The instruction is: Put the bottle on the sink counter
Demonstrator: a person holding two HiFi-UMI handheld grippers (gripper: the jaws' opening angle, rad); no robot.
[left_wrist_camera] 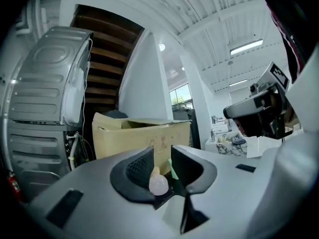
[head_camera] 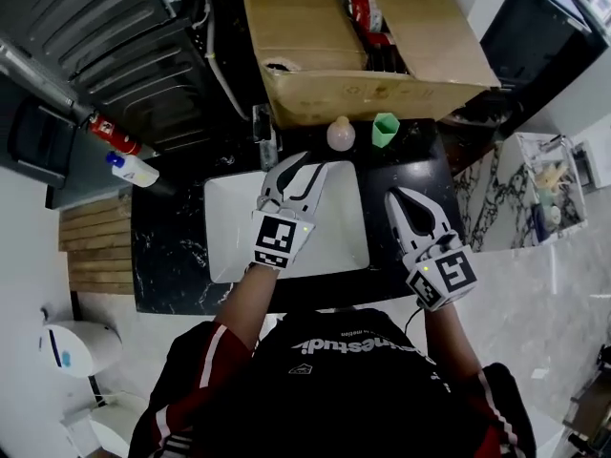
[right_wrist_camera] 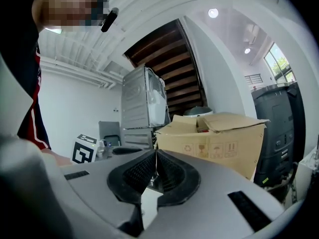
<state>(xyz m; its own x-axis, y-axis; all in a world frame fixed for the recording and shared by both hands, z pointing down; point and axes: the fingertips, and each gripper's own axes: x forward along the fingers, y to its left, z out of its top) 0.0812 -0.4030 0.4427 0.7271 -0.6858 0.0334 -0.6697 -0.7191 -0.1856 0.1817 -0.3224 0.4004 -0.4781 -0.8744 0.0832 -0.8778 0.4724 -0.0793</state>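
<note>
The dark marble bench [head_camera: 172,246] is carrying a white sink [head_camera: 334,241]. The left gripper [head_camera: 305,168] is hovering over that basin with its jaws standing moderately apart and nothing pressed between the pads. Its tips are pointing at the bottle [head_camera: 341,135], which is showing through the gap in the left gripper view but standing clear of both pads, so nothing is being held. The bottle is standing upright on the bench strip behind the sink, with the tap [head_camera: 264,136] to its left, a green cup [head_camera: 384,129] just beside it on the right and the box [head_camera: 315,27] close behind. That looks like the spot the task is asking for, which would explain the loose, open jaws.

The bottle is looking small and squat, with a rounded, milky pink body narrowing to a paler cap. Such curved sides are probably slipping easily under a light pinch. The right gripper [head_camera: 395,198] is waiting over the bench's front right with its jaws pressed together and empty, apparently keeping out of the way.
</note>
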